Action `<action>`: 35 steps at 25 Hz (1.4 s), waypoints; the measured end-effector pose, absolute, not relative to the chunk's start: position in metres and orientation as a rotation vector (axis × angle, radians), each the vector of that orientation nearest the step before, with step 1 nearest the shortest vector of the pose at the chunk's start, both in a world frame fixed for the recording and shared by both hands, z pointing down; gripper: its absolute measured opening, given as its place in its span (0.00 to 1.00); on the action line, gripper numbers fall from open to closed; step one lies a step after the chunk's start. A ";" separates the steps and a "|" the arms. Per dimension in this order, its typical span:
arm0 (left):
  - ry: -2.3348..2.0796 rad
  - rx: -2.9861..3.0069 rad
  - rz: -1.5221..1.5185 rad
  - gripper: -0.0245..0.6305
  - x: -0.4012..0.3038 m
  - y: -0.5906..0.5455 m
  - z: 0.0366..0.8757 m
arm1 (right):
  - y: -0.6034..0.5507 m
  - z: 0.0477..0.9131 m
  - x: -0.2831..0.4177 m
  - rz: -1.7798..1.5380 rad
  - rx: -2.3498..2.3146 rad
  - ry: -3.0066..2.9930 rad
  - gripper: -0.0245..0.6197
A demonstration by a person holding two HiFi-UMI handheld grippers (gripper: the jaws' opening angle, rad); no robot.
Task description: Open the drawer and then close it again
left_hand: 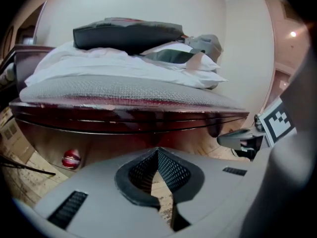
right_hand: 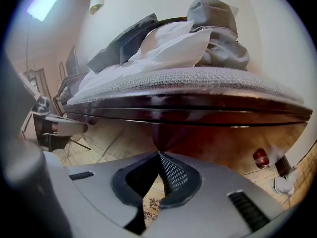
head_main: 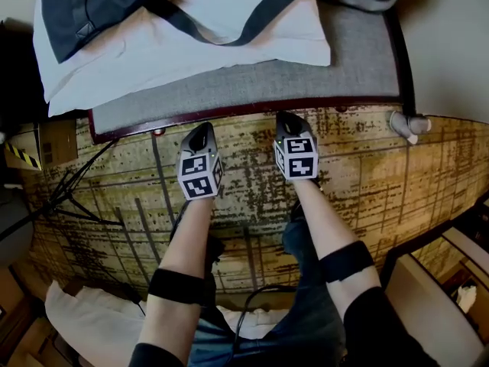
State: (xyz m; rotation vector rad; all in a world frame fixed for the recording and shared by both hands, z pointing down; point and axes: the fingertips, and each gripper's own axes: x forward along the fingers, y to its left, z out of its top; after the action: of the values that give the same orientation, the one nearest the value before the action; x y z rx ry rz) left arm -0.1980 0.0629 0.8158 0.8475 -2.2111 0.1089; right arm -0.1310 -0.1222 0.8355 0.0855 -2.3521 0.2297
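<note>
Head view: left gripper (head_main: 203,128) and right gripper (head_main: 286,118) side by side over carpet (head_main: 382,189), jaws together, nothing held, tips near bench (head_main: 267,82) edge; pillow (head_main: 191,44) on top.

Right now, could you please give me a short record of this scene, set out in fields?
left gripper: shut, empty, in front of the bench
right gripper: shut, empty, beside the left one
bench: grey cushion top, dark red wood frame
on bench: white pillow, dark bag
floor: patterned carpet
drawer: none seen open
</note>
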 end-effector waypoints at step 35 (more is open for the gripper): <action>-2.546 1.033 0.047 0.04 -0.137 0.169 0.197 | -0.121 0.209 -0.031 0.124 -0.013 -2.700 0.05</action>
State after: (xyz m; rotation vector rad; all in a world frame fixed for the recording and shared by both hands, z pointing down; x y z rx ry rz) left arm -0.1368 0.1686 0.1965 1.0329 -2.5464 0.0467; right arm -0.0308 -0.1210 0.2087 -0.0134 -2.7003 0.1243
